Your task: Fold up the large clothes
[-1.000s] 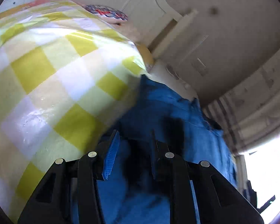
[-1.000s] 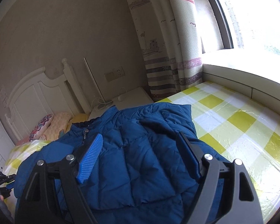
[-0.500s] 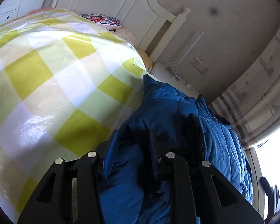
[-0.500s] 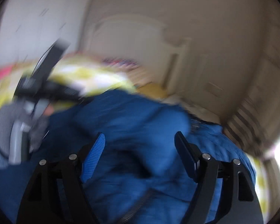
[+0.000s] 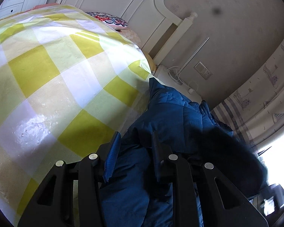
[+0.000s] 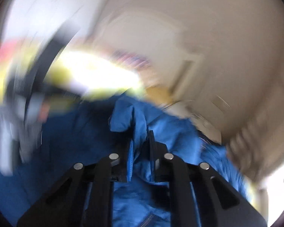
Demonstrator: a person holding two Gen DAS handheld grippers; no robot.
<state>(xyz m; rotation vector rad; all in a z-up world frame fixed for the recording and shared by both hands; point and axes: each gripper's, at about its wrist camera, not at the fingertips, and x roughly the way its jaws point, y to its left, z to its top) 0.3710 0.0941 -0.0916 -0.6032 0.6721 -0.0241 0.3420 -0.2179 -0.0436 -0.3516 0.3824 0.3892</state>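
A blue padded jacket lies on a bed with a yellow and white checked cover. In the left wrist view my left gripper is shut on a bunched fold of the jacket near the bed's edge. The right wrist view is blurred by motion. There my right gripper has its jaws pinched on a raised flap of the blue jacket, which sticks up between the fingers. The other hand-held gripper shows as a dark blur at the left.
A white headboard stands at the far end with patterned pillows below it. A white bedside stand with cables sits beside the bed, and striped curtains hang on the right by a bright window.
My right gripper swung from facing the window side to facing the headboard, and its jaws went from wide open to pinched on the jacket. My left gripper kept its hold.
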